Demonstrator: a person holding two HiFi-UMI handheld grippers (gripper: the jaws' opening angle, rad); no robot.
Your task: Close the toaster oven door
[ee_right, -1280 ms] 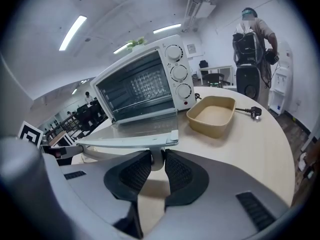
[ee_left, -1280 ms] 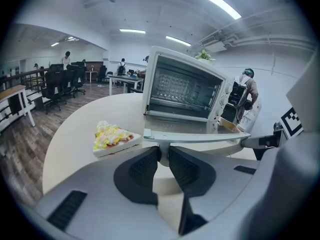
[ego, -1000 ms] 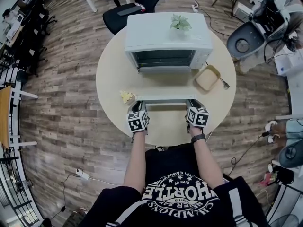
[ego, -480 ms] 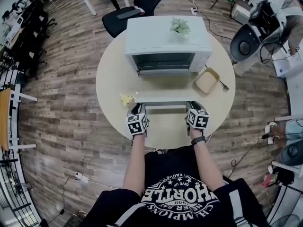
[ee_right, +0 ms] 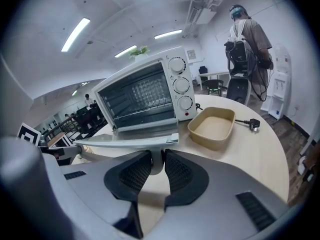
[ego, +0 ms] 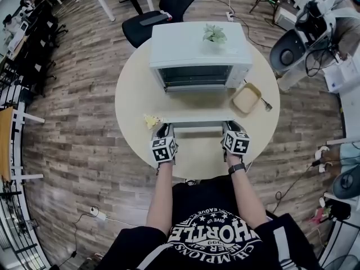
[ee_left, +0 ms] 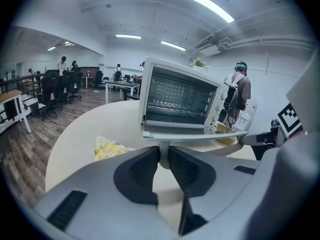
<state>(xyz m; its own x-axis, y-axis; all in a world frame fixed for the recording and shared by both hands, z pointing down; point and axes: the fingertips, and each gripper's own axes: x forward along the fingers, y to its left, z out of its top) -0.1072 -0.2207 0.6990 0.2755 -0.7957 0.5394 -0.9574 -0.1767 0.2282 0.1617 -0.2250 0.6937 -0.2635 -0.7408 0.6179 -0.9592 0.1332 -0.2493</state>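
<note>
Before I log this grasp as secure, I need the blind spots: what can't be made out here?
Head view: marker cubes hide where left gripper and right gripper clamp the door handle.
Left gripper view: the gripper's body cuts off the yellow food.
Right gripper view: dial markings too small to read.

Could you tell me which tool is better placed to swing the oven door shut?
Neither alone: the left tool and right tool are each shut on the door handle, at opposite ends, so lift together.

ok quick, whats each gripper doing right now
Left gripper: shut on the door handle.
Right gripper: shut on the door handle, at its other end.
</note>
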